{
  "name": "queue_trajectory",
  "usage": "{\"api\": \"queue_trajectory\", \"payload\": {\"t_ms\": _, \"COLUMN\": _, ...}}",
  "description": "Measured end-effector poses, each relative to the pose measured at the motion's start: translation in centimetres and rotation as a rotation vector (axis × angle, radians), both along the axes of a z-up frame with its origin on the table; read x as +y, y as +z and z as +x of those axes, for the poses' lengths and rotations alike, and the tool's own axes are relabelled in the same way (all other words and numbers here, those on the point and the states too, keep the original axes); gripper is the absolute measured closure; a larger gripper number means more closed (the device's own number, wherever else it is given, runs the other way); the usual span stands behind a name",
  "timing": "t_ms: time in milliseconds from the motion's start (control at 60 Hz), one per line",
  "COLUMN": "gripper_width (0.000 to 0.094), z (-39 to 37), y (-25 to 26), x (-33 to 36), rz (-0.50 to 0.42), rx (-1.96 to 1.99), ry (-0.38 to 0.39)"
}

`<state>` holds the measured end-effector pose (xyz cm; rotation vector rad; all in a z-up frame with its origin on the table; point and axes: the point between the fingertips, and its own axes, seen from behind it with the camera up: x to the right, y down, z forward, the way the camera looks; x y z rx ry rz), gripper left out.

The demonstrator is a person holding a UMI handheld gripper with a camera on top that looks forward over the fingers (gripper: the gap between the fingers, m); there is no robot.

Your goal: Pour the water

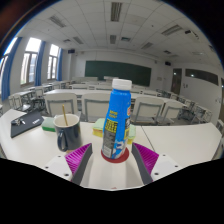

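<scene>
1. The gripper (112,152) was clenched on the bottle (117,120) — both magenta pads (80,156) pressed its lower body, one at each side.
2. The bottle stood upright between the jaws, long axis vertical, white cap on top.
3. The dark cup (67,131) sat just ahead and to the left of the jaws, on the white desk (30,145) — judged the pouring target, so the tilt would go leftward.
4. A classroom with desks lay beyond.

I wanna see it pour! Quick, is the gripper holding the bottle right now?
Gripper: shut on the tall blue plastic bottle with a white cap; both pink pads press its base.
</scene>
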<state>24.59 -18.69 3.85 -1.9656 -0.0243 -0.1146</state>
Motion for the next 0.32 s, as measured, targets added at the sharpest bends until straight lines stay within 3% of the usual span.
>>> {"api": "queue_trajectory", "payload": {"t_ms": 217, "gripper_width": 0.0078, "z": -4.3, "y": 1.3, "x": -10.1, "rz": 0.043, "rx": 0.074, "ry": 0.143}}
{"api": "queue_trajectory", "payload": {"t_ms": 317, "gripper_width": 0.0082, "z": -6.8, "y": 1.6, "x": -10.9, "rz": 0.056, "rx": 0.114, "ry": 0.206}}
